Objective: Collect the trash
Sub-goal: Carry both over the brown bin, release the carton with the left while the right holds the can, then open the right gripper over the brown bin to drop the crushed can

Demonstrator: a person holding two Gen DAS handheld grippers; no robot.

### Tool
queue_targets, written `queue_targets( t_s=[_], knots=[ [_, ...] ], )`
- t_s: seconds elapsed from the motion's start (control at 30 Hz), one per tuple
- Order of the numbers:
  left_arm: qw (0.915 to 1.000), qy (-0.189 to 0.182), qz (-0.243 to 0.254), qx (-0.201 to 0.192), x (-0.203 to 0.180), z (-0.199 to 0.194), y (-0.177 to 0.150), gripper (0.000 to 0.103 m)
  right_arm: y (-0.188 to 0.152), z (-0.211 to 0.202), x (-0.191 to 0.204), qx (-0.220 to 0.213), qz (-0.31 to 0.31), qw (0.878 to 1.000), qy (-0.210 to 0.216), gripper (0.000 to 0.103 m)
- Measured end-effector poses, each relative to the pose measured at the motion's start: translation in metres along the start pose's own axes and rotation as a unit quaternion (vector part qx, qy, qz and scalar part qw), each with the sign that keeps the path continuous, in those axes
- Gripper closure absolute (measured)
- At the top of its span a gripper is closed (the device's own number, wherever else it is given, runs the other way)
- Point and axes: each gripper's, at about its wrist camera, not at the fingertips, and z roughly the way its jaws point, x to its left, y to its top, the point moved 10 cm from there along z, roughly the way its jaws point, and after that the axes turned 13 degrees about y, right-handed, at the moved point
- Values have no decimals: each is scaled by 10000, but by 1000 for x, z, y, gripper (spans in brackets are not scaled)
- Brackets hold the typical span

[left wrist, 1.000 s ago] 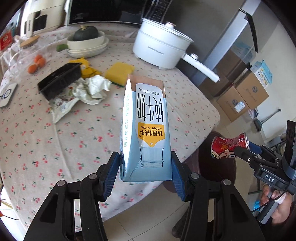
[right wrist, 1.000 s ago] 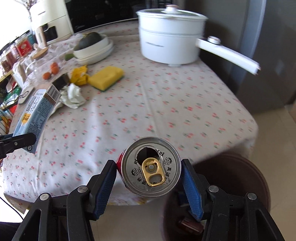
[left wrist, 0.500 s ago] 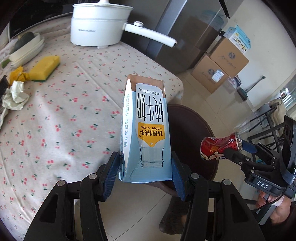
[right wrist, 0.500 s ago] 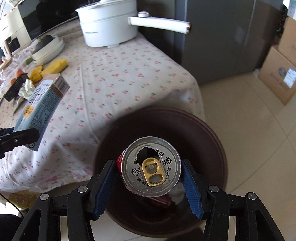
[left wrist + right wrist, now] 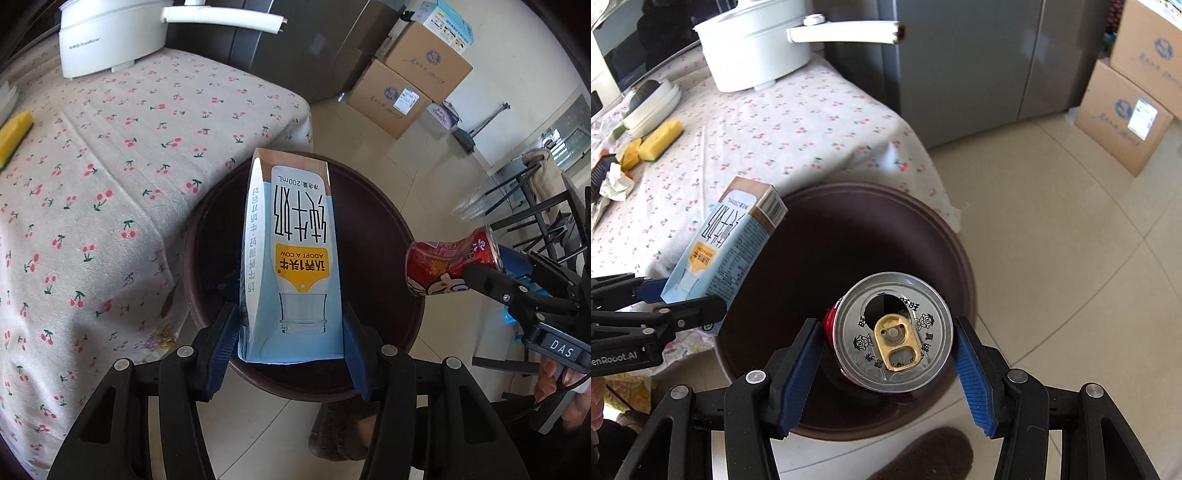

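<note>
Trash bin [image 5: 960,258], dark brown, round, below both grippers; interior too dark to read, near rim cut off by jaws. Milk carton [image 5: 295,258] clamped in left gripper [image 5: 290,343], over bin. Dented red can [image 5: 894,328] pinched in right gripper [image 5: 886,365], body mostly hidden behind lid.

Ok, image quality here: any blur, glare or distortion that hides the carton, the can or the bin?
Left wrist view: milk carton sharp, print readable; tablecloth softly blurred; fisheye bends the edges. Right wrist view: can lid crisp, mild sheen, no blinding glare; brown bin interior dark, contents unreadable.
</note>
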Motion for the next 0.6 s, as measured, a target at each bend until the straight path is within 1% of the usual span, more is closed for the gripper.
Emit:
queue_targets(
  t_s=[0.07, 0.1, 0.13, 0.2, 0.27, 0.33, 0.6],
  knots=[
    [9998, 146, 6, 167, 3, 8, -2, 45, -4, 0, -6, 37, 35, 10000, -31, 42],
    [9996, 227, -7, 189, 6, 10, -1, 40, -6, 0, -9, 57, 52, 10000, -41, 42],
    [9994, 312, -14, 173, 9, 11, -1, 30, -7, 0, -11, 71, 62, 9999, -49, 42],
    [9992, 398, 35, 98, 16, 7, 0, 23, -9, 1, -16, 95, 70, 9999, -73, 42],
    [9988, 475, 89, 1, 20, 1, 2, 21, -9, 2, -17, 126, 71, 9999, -86, 42],
    [9984, 550, 101, -84, 25, -5, 4, 15, -10, 4, -17, 153, 73, 9998, -88, 42],
    [9964, 817, -91, -225, 68, -29, 1, 9, -7, 17, -3, 268, -28, 9996, -84, 42]
  ],
)
